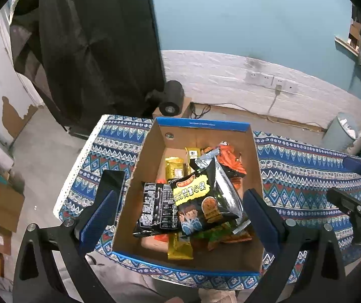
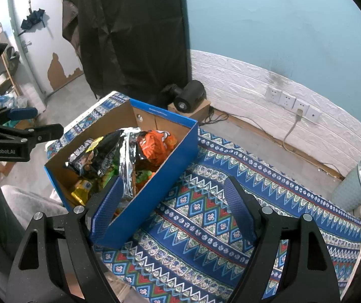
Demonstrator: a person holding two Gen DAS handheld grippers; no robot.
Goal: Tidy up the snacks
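Occlusions and cut-offs, snack box scene

Lower packets in cardboard box (image 1: 152,139) buried under black snack bag (image 1: 200,202), labels unreadable; box's near corner hidden behind right gripper (image 2: 172,202) finger; left gripper (image 2: 26,126) cut off by frame edge; waste bin (image 2: 357,186) contents too small to tell.

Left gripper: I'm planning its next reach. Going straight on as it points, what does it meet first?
Likely the black snack bag atop the pile in the box, centred between the open left gripper's fingers; depth is unclear.

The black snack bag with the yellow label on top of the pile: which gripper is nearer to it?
Left. The left gripper hangs open over the box, its fingers framing the black snack bag. The right gripper stands open beside the box, over the patterned cloth.
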